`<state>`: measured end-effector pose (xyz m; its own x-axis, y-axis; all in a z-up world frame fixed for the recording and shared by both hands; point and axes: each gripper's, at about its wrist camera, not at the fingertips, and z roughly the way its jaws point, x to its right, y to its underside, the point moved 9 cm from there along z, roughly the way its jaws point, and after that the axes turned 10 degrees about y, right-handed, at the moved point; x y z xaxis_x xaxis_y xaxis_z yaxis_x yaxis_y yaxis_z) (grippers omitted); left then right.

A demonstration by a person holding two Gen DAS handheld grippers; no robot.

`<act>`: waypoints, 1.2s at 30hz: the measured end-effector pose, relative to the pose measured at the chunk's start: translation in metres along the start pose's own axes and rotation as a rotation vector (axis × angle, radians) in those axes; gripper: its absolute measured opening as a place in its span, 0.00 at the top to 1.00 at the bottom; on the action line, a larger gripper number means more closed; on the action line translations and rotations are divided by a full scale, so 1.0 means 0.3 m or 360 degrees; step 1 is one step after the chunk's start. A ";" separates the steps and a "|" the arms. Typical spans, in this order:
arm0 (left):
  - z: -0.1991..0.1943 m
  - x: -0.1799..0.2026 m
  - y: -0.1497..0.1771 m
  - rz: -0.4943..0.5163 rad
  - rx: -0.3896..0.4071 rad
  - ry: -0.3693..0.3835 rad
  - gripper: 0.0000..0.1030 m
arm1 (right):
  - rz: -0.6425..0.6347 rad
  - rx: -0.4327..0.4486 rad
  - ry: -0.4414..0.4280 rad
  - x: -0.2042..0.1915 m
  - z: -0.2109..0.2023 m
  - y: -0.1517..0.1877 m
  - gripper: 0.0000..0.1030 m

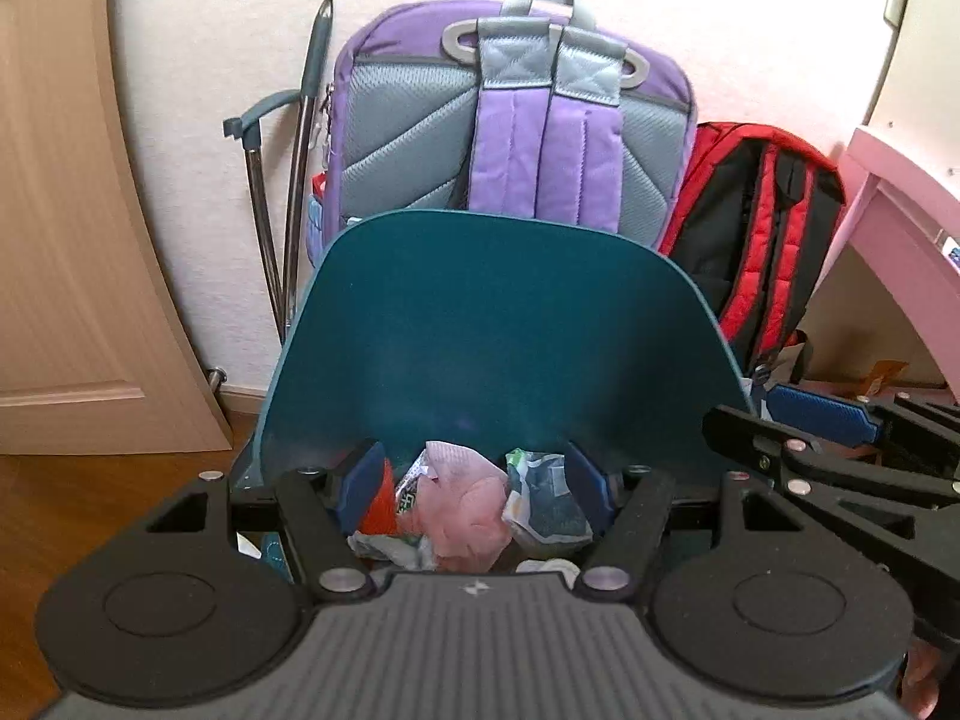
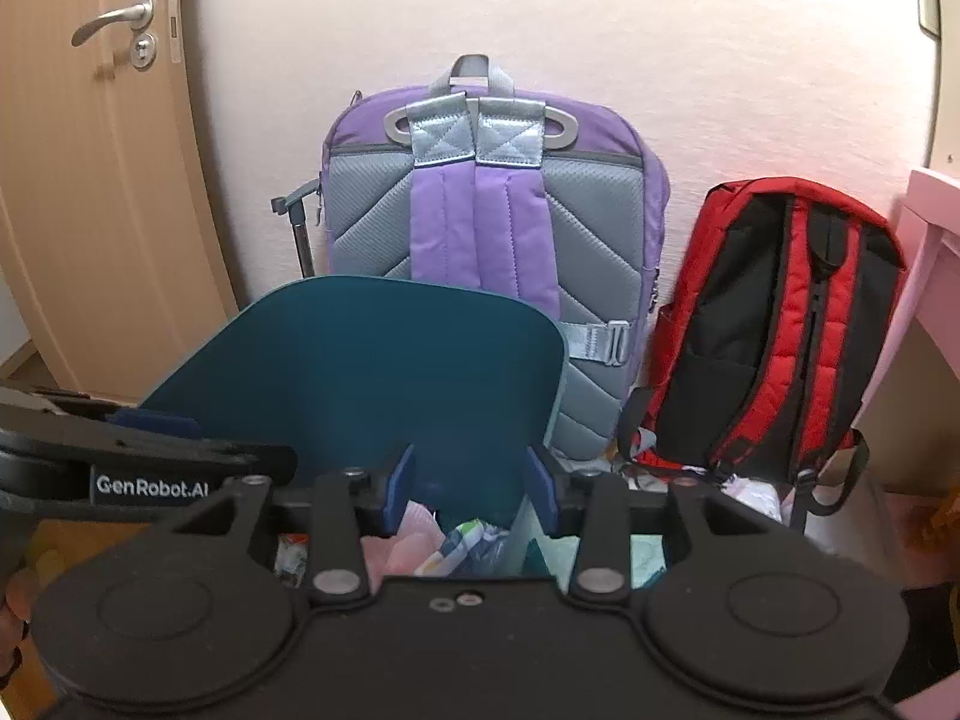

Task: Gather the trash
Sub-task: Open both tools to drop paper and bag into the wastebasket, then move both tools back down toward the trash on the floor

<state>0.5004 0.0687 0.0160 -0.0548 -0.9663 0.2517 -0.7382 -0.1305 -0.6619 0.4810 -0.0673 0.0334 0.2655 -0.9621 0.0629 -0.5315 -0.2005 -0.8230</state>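
A teal bin stands with its lid (image 1: 492, 330) raised upright against the backpacks. Inside lies crumpled trash: a pink wrapper (image 1: 468, 510), a green and blue wrapper (image 1: 546, 498) and a red scrap (image 1: 381, 510). My left gripper (image 1: 476, 483) hangs open just over this trash, its blue pads either side of it and not pressing on it. My right gripper (image 2: 471, 480) is open too, over the bin's right part in front of the lid (image 2: 372, 360), with pink trash (image 2: 414, 540) and a patterned wrapper (image 2: 468, 540) below it. Nothing is held.
A purple and grey backpack (image 1: 516, 120) and a red and black backpack (image 2: 774, 324) lean on the wall behind the bin. A wooden door (image 2: 90, 180) is at the left and pink furniture (image 1: 900, 222) at the right. A metal-handled tool (image 1: 300, 150) stands beside the purple backpack.
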 end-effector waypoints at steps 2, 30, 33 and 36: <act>-0.038 0.014 0.006 0.0007 0.0017 0.0004 0.36 | 0.0001 0.0009 -0.0002 0.005 -0.037 0.003 0.60; -0.535 0.206 0.364 0.0051 0.0051 0.0154 0.18 | -0.0005 0.0081 -0.0099 -0.009 -0.608 0.184 0.55; -0.540 0.200 0.424 0.0040 0.0026 0.0172 0.08 | -0.0008 0.0048 -0.0126 -0.014 -0.623 0.251 0.55; -0.533 0.184 0.492 0.0032 0.0018 0.0194 0.02 | -0.0002 0.0001 -0.0153 -0.016 -0.615 0.329 0.55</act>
<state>0.2809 0.0318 0.0451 -0.1513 -0.9347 0.3217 -0.7287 -0.1145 -0.6752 0.2789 -0.1166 0.0561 0.3423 -0.9395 0.0096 -0.5304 -0.2017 -0.8234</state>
